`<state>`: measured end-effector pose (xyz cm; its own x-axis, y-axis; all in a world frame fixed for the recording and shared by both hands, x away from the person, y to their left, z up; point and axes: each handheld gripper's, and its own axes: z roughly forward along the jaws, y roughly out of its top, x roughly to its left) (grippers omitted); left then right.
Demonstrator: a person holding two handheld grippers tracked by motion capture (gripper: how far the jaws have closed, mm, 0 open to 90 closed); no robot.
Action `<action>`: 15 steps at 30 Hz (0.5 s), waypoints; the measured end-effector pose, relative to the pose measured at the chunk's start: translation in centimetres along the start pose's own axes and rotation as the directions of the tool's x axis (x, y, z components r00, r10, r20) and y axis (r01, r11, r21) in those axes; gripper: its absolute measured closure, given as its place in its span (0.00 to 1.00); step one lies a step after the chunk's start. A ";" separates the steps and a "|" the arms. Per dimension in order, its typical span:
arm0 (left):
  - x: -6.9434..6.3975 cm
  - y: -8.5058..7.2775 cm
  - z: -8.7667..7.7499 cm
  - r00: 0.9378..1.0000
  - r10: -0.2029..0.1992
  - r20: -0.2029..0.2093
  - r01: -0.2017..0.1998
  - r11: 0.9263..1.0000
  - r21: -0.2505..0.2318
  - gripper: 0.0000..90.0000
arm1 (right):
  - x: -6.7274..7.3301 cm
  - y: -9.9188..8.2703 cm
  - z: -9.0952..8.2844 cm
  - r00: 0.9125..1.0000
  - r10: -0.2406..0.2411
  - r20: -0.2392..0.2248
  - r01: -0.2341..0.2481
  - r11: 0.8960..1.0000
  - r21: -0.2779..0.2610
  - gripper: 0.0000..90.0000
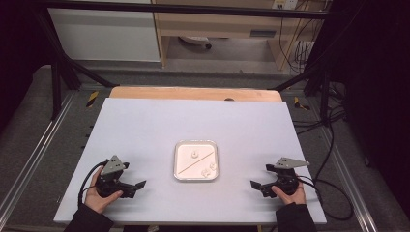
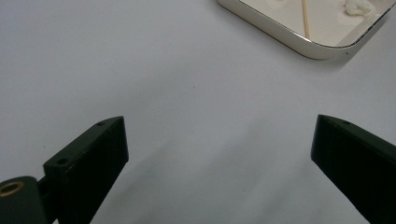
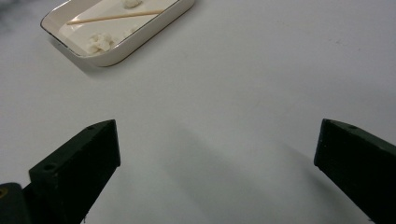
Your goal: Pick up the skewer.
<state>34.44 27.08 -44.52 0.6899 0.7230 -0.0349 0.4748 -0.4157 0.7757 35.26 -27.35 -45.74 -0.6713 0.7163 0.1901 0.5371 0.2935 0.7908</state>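
White tabletop [image 1: 145,130] is filling the middle of the high view, with a dim lab floor and cabinets lying beyond its upper edge. At the centre of that view a small square tray [image 1: 177,162] is sitting, and a thin wooden stick [image 1: 196,163] is lying slantwise across it among a few white lumps [image 1: 208,169]. The left gripper [image 1: 140,184] is resting at the lower left and the right gripper [image 1: 254,184] at the lower right, each pointing inward yet well apart from the tray. Both are standing wide and released, gripping nothing, with bare table showing between their jaws. By my judgement nothing is being handled yet: the stick and lumps are lying untouched, so reaching in and the whole job are waiting.
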 end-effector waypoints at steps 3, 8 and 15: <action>-0.1 0.0 0.0 1.000 0.000 -0.002 0.000 1.000 0.001 0.05 | 0.0 0.0 0.0 1.000 0.005 -0.003 -0.005 1.000 0.002 0.01; -0.2 0.2 -0.1 1.000 0.002 -0.003 -0.002 1.000 -0.002 0.05 | 0.0 0.0 0.0 1.000 0.000 0.002 0.000 1.000 0.001 0.01; -0.6 0.7 0.1 1.000 0.012 -0.003 -0.012 1.000 0.003 0.05 | 0.1 0.0 0.0 1.000 0.002 0.004 -0.002 1.000 0.001 0.01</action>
<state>34.42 26.36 -44.05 0.6939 0.7197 -0.0234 0.4680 -0.4261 0.7742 35.18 -27.30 -45.73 -0.6682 0.7195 0.1895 0.5389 0.2923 0.7900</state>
